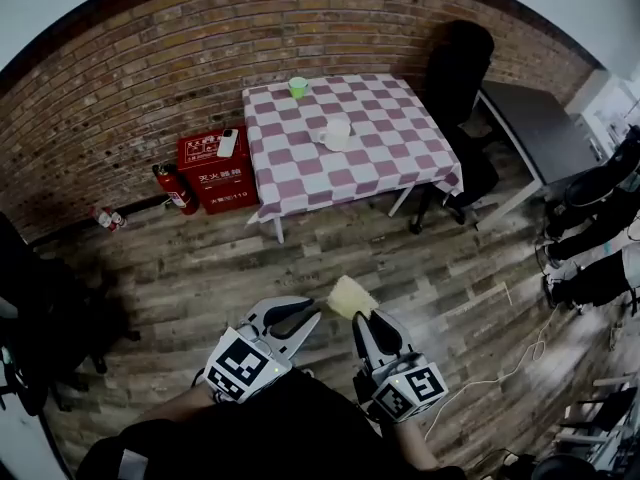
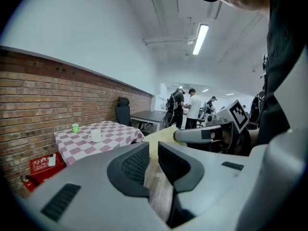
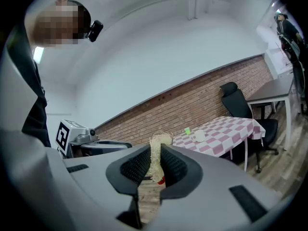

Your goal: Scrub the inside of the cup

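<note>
Head view first: the person stands well back from the checked table point(image 1: 380, 158). The white cup point(image 1: 338, 134) sits near the table's middle and a green cup point(image 1: 297, 87) by its far edge. The right gripper point(image 1: 365, 320) pinches a straw-coloured loofah scrubber point(image 1: 350, 296), and the left gripper point(image 1: 305, 313) hangs just beside it. Left gripper view: its jaws stand a narrow slit apart with only floorboards between them. Right gripper view: the pads are clamped on the scrubber's lower part, so its frayed top sticks out. To my eye the scrubbing hasn't begun. Once at the table, I'd steady the cup with the free claw, then push the fibres to the bottom and twist them round the wall.
</note>
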Available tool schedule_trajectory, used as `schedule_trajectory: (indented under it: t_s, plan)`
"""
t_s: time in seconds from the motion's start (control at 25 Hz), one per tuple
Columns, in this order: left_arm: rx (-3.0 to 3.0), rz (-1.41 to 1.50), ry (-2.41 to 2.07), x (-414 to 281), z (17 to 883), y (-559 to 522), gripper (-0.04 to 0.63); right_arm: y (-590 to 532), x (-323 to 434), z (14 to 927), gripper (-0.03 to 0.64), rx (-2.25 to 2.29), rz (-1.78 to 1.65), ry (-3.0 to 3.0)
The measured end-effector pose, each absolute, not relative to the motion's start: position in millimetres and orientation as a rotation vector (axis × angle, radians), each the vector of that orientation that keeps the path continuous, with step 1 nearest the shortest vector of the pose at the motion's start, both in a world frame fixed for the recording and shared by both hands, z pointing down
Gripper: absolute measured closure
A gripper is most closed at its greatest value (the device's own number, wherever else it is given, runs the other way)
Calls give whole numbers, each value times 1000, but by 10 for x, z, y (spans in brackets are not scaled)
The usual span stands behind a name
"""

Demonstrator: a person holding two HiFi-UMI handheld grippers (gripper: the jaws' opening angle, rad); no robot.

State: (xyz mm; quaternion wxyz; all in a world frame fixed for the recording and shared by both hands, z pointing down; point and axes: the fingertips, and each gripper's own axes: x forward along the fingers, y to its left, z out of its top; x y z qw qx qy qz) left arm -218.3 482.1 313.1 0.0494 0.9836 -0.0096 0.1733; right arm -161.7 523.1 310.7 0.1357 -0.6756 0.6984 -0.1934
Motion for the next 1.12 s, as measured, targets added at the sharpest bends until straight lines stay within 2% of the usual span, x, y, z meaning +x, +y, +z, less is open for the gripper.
schedule_trajectory:
  t_s: [0.24, 0.44, 0.8, 1.12]
  plan:
    - [2970, 519, 22, -1844, 3317, 4305, 529, 4771, -1263, 3373, 545, -2062, -609, 2039]
    - [2939, 471, 80, -1403, 3313, 3458, 529, 4067, -964, 3296, 545, -2146, -589, 2039]
    - [2939, 464, 157, -718, 3341, 1804, 529, 2675, -67, 3225, 545, -2322, -643, 1871]
    - [2889, 566, -33, 81, 3723, 912, 529, 1998, 976, 3507, 545, -2245, -740, 1919]
